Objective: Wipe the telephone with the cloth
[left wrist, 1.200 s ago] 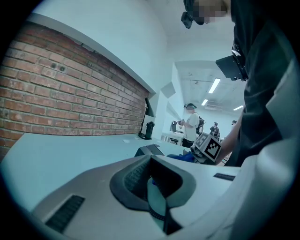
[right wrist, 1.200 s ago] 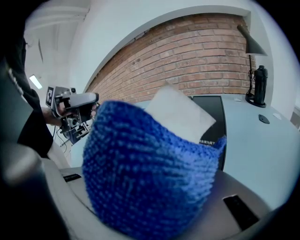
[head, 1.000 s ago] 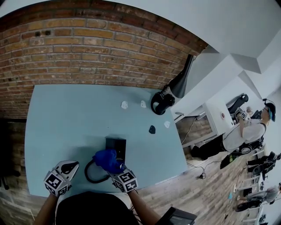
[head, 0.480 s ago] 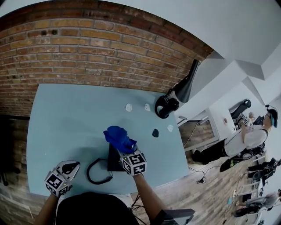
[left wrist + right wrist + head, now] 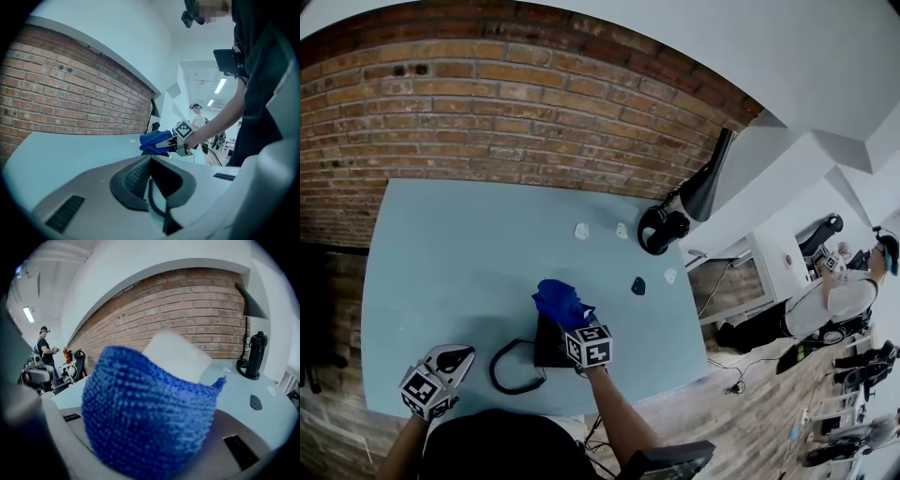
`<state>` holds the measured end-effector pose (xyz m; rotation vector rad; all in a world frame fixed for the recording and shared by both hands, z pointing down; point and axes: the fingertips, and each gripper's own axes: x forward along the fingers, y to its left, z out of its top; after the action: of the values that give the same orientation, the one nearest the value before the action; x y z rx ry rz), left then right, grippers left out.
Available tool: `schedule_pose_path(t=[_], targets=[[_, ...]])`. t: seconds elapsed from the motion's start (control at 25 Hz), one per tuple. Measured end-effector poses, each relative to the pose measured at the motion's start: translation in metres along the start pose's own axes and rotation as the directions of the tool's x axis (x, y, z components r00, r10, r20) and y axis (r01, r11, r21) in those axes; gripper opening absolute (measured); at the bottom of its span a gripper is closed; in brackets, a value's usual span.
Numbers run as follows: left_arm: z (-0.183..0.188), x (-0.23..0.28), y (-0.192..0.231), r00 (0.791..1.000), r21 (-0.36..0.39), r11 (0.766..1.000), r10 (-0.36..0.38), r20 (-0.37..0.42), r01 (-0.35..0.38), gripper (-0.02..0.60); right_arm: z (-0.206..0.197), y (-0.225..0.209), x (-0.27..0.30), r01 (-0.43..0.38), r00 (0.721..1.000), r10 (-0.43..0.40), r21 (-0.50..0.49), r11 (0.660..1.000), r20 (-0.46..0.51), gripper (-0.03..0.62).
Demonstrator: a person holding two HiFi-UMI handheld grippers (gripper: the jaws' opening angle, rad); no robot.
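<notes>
A black telephone (image 5: 544, 351) lies near the front edge of the pale blue table (image 5: 450, 253), its cord (image 5: 508, 375) looping out to the left. My right gripper (image 5: 570, 319) is shut on a blue knitted cloth (image 5: 560, 301), held over the telephone's far end. The cloth (image 5: 145, 423) fills most of the right gripper view and hides the jaws. My left gripper (image 5: 448, 360) rests at the front left, apart from the cord, jaws together with nothing between them. In the left gripper view the cloth (image 5: 154, 140) shows ahead.
A black desk lamp (image 5: 664, 228) stands at the table's back right. Small white pieces (image 5: 581, 230) and a dark one (image 5: 637, 285) lie near it. A brick wall (image 5: 487, 103) runs behind. A person (image 5: 834, 295) stands far off to the right.
My right gripper has carried the cloth from the telephone's near end, by the cord, toward its far end. The left gripper has stayed in place.
</notes>
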<state>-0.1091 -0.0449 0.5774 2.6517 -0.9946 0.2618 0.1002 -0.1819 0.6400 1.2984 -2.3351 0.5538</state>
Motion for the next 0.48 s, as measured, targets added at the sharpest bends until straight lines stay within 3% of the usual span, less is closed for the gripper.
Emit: schedule_pose_path(t=[0.48], targets=[[-0.002, 0.007, -0.008, 1.000, 0.008, 1.000, -0.022, -0.009, 0.022, 0.021, -0.018, 0.010, -0.005, 0.011, 1.000, -0.011, -0.033, 0.999, -0.019, 0.132]])
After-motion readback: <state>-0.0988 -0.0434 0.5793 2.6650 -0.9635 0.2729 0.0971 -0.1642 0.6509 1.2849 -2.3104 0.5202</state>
